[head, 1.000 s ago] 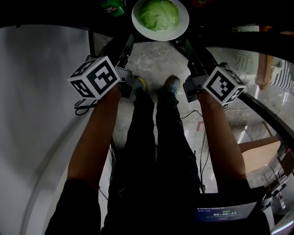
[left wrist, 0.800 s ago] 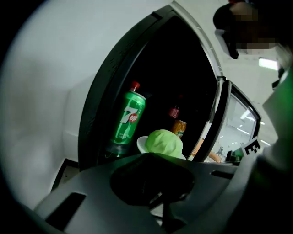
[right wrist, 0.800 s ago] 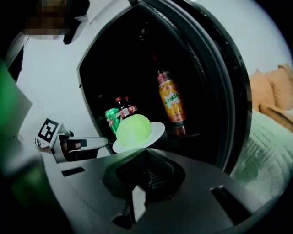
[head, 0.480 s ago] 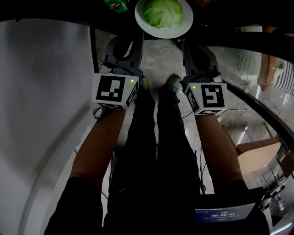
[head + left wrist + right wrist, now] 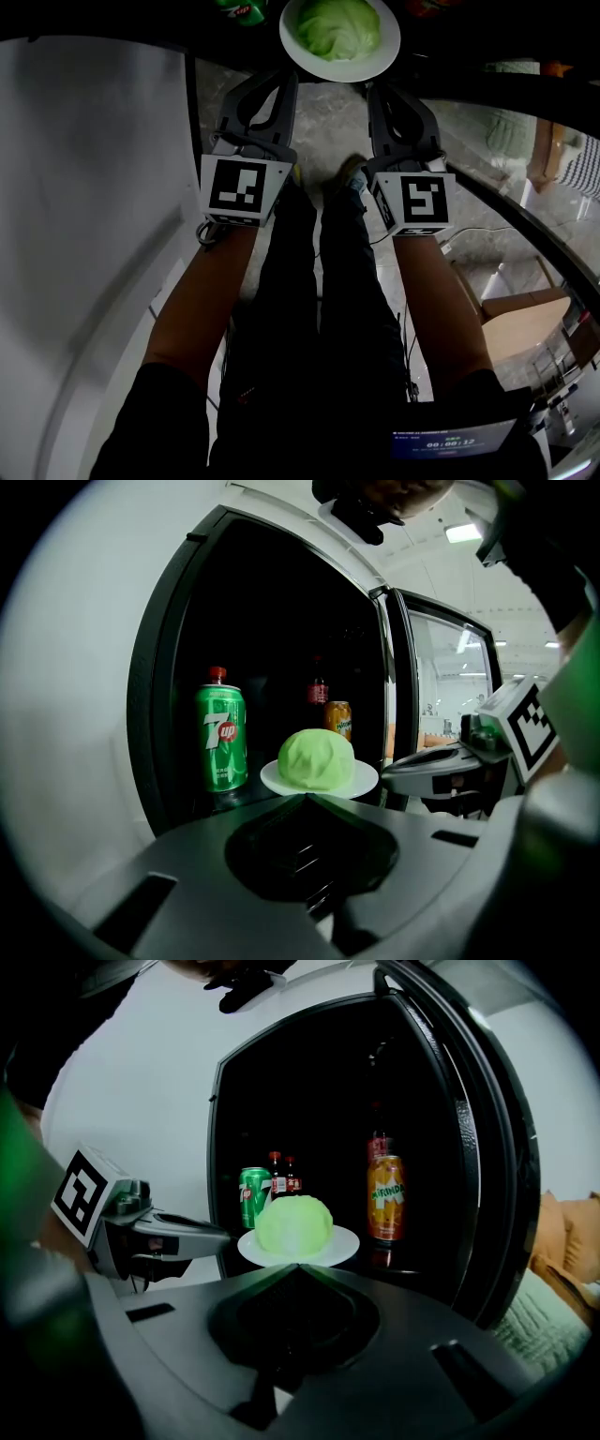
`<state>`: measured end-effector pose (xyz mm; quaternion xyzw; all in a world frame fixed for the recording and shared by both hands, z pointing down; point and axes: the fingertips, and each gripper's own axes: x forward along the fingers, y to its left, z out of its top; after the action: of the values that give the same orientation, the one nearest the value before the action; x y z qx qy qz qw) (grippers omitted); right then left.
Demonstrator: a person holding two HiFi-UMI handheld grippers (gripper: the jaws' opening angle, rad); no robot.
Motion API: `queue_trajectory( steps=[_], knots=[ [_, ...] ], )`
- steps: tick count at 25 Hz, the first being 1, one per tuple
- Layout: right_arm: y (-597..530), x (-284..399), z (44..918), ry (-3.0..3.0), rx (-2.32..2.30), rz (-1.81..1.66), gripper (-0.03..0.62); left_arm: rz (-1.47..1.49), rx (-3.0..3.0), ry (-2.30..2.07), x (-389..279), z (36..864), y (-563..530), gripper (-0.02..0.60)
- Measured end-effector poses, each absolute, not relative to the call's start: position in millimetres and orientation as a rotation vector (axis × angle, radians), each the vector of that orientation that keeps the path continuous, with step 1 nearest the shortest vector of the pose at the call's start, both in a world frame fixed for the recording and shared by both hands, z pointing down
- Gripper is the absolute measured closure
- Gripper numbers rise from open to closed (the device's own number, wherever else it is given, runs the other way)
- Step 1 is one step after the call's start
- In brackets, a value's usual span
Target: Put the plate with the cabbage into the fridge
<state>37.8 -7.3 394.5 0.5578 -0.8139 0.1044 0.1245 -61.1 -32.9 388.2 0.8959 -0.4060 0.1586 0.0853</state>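
As the person is reaching out over dark trouser legs and the pale marble floor [image 5: 314, 122], the marker cubes are facing squarely upward; a second ago they were turned outward and sitting lower. The left tongs [image 5: 287, 79] [image 5: 305, 797] and the right tongs [image 5: 377, 88] [image 5: 295, 1266] are both pinching tight. Each has its jaws drawn together on the near rim of the round white plate [image 5: 337, 75] [image 5: 364, 782] [image 5: 343, 1241], one toward each side. The plate is riding level between them, with the pale green head of cabbage [image 5: 339, 28] [image 5: 317, 759] [image 5: 293, 1224] sitting in its middle. Over that second the plate has been creeping toward the top of the head view and further over the dark opening. By my reading the carry is well along and the plate is crossing the threshold of the open white-cased fridge [image 5: 153, 705] [image 5: 216, 1138]. Whether its underside is touching a shelf yet I cannot tell. Just beyond on the left, a green 7up can [image 5: 221, 738] [image 5: 251, 1194] is standing close beside the plate's rim. An orange Mirinda can [image 5: 385, 1197] [image 5: 338, 719] is standing to the right, and dark cola bottles [image 5: 279, 1174] are waiting further back. The lane between the cans is looking wide enough for a straight push, with the green can being the tighter side. The glass-fronted door [image 5: 483, 1176] [image 5: 439, 686] is hanging open on the right, leaving the right tongs room.
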Motion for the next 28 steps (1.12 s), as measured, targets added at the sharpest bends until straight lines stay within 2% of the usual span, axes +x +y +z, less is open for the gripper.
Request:
queue_trajectory(
  steps=[28],
  knots=[
    [-37.7, 42.8, 398.5, -2.354, 1.625, 0.336, 0.588, 0.561, 2.702, -1.142, -49.1, 393.7, -66.0, 0.578]
  ],
)
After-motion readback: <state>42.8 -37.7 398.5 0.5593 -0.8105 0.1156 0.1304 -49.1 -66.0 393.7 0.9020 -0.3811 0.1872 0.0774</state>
